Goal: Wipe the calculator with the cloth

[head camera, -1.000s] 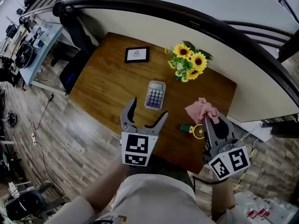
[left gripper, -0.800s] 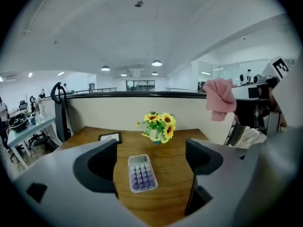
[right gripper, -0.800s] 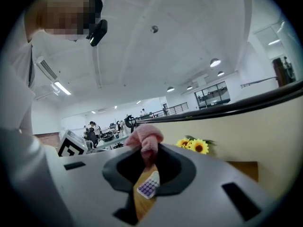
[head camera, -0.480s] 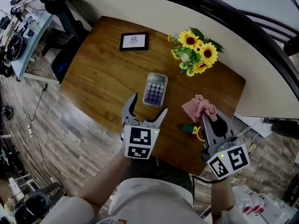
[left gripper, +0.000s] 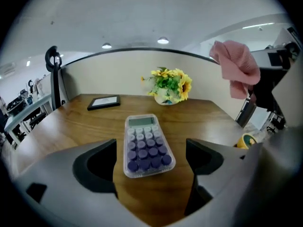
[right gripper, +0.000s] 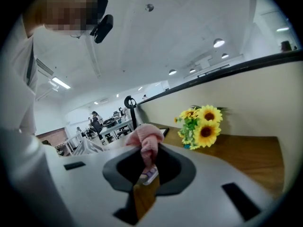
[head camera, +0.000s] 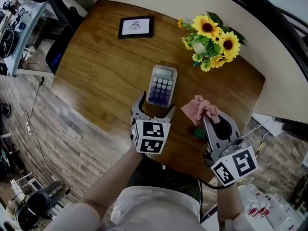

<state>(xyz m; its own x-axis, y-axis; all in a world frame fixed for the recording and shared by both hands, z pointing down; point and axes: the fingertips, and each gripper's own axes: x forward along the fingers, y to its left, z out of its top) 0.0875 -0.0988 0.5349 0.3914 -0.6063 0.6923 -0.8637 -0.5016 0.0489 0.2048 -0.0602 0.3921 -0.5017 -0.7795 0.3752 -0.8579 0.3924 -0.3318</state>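
Change since half a second ago: the left hand-held gripper (head camera: 156, 104) has closed in on the calculator (head camera: 162, 84). A strip of bare counter (head camera: 106, 71) lay between them before. Now its jaw tips sit level with the calculator's near end, one either side. The right hand-held gripper (head camera: 207, 119) has kept its place to the right, with the cloth (head camera: 198, 108) held much as before.

Calculator: flat on the counter, face up, near the middle. Long axis runs near to far, with the far end swung slightly right. The display is at the far end and the purple keys run toward the near end.

Left hand-held gripper: released, jaws wide apart, nothing gripped. Its own view shows wood on both sides between the jaws and the calculator.

Right hand-held gripper: clenched on the pink cloth, which bunches out past the jaw tips. The cloth hangs clear of the counter, just right of the calculator and not touching it.

Also noted: sunflowers (head camera: 211, 40) far right and a framed picture (head camera: 136, 27) far left.
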